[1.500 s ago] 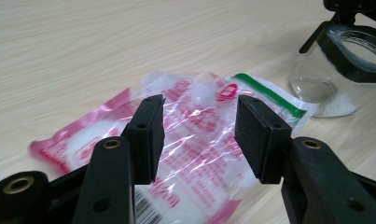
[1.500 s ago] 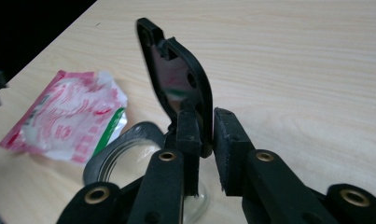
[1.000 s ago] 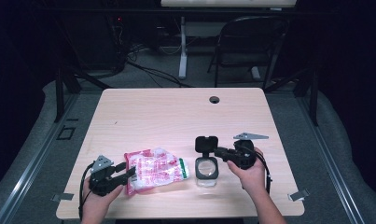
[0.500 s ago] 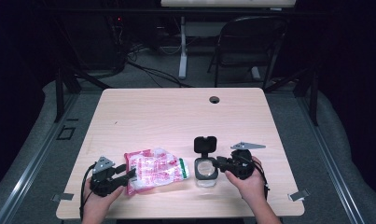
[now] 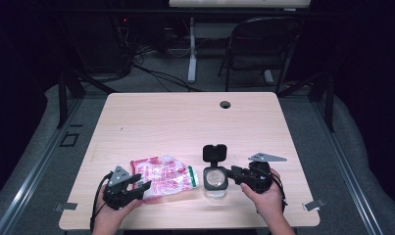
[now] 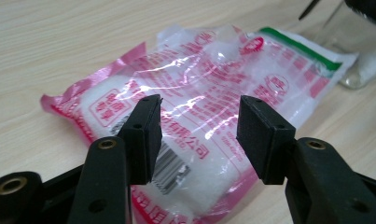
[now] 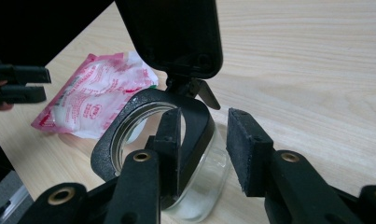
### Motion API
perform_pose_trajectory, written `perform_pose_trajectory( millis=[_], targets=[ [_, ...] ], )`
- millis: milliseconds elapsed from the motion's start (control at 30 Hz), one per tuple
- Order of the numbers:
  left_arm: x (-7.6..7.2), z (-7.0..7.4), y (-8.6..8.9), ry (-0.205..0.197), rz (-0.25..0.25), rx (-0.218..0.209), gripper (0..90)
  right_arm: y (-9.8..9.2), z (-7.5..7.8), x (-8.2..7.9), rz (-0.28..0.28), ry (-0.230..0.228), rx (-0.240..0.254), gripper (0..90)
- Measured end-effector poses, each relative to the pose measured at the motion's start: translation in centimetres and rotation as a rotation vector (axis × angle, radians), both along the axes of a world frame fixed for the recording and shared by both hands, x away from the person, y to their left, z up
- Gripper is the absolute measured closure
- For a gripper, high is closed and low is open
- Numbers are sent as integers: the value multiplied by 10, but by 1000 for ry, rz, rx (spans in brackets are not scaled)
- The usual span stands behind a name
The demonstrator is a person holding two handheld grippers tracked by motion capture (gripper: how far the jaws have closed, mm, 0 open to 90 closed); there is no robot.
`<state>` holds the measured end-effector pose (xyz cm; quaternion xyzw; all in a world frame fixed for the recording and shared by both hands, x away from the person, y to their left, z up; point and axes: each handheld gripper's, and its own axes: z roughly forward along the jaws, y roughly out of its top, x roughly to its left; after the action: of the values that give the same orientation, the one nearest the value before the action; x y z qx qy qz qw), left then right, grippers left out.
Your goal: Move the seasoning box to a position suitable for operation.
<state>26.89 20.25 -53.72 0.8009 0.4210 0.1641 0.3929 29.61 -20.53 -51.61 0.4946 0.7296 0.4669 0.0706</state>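
Note:
A pink and clear bag (image 5: pixel 165 175) of white grains lies flat near the table's front edge. My left gripper (image 5: pixel 145 185) stands at its left end; in the left gripper view the gripper (image 6: pixel 199 135) is open over the bag (image 6: pixel 213 79), pads clear of it. To the right stands a glass jar (image 5: pixel 215 180) with its black hinged lid (image 5: pixel 214 152) flipped up. My right gripper (image 7: pixel 204 144) straddles the jar's black rim (image 7: pixel 195 130), one finger at the mouth, one outside. Its jaws have just been opening and do not press on the rim.
The light wooden table (image 5: pixel 185 127) has a cable hole (image 5: pixel 225 104) at the far side. A dark chair (image 5: pixel 263 44) and cables stand on the floor beyond. In the right gripper view the bag (image 7: pixel 97 93) and the left gripper (image 7: pixel 17 84) lie at the left.
The right gripper has come a little nearer the person beside the jar and its jaws have widened. The left gripper has edged right towards the bag.

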Motion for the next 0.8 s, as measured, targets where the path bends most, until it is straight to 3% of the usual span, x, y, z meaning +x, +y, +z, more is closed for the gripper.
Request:
perform_pose_trajectory(
  millis=[100, 233, 300, 400, 600, 800],
  targets=[
    [-3, -2, -18, -22, -58, 65, 471, -5, -1, -3, -10, -11, 17, 645],
    [-5, -7, -31, -56, -86, 104, 425, -7, -1, -5, -11, -18, 15, 638],
    [-5, -11, -38, -46, -104, 126, 396, -9, -1, -7, -13, -26, 12, 634],
    [-4, -14, -49, -66, -118, 152, 368, -10, -2, -9, -14, -28, 6, 628],
    [-2, -18, -58, -59, -122, 154, 323, -10, -3, -11, -9, -37, 5, 622],
    [-2, -25, -72, -71, -149, 184, 279, -10, -4, -12, -10, -39, 1, 615]
  ],
)
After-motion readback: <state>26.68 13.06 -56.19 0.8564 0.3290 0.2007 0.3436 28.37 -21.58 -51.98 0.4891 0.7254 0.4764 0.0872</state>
